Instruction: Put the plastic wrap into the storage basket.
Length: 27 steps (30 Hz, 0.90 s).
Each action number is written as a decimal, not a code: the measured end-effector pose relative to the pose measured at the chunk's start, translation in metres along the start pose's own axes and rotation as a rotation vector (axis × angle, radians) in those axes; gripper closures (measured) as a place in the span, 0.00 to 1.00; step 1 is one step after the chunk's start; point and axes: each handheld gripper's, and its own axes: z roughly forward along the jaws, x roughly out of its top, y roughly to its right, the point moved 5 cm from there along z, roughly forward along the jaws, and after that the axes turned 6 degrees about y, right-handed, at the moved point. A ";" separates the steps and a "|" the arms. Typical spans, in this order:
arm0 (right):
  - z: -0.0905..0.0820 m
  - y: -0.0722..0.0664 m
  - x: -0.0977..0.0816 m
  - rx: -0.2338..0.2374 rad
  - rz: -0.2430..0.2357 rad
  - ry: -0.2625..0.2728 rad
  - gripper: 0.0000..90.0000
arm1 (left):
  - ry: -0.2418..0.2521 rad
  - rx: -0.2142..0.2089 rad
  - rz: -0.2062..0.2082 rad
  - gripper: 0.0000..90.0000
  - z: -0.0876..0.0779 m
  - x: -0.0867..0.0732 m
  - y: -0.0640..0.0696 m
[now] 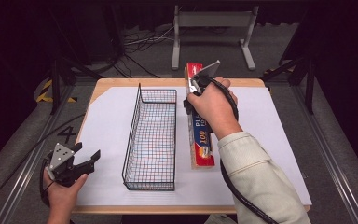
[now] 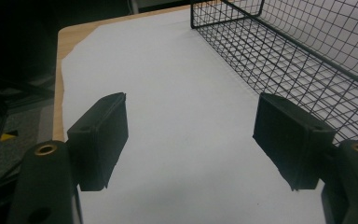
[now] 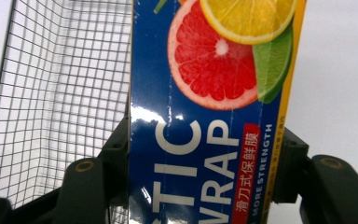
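Nearest the person, at the table's front left corner: the left gripper (image 1: pixel 87 157), held low in the left hand (image 1: pixel 63 191), jaws spread wide with nothing between them, only white paper (image 2: pixel 177 121) beneath. Just beside it, toward the middle: a black wire basket (image 1: pixel 151 135), long and narrow, lying lengthwise on the paper, nothing visible inside. Right of the basket and close alongside it, apparently not touching: a long box of plastic wrap (image 1: pixel 200 144), blue with an orange-yellow edge and citrus slices printed on it, lying parallel to the basket. Over its middle: the right hand (image 1: pixel 214 107) with the right gripper (image 3: pixel 200 177), jaws closed on the box's two long sides. Whether the box rests fully on the table or is slightly lifted: hard to judge from above. Farther back: the box's red far end (image 1: pixel 193 69), reaching past the table's (image 1: pixel 116 83) rear edge. Beyond that: cables and a grey metal stand (image 1: pixel 213 32) on the floor.
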 end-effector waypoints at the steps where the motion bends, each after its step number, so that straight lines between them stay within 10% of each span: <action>1: 0.000 -0.003 0.001 0.003 0.000 0.001 0.46 | -0.004 -0.002 0.003 0.29 0.000 -0.001 0.000; 27: 0.025 -0.079 0.006 0.160 -0.014 0.025 0.45 | -0.010 0.003 0.029 0.29 0.005 -0.002 0.003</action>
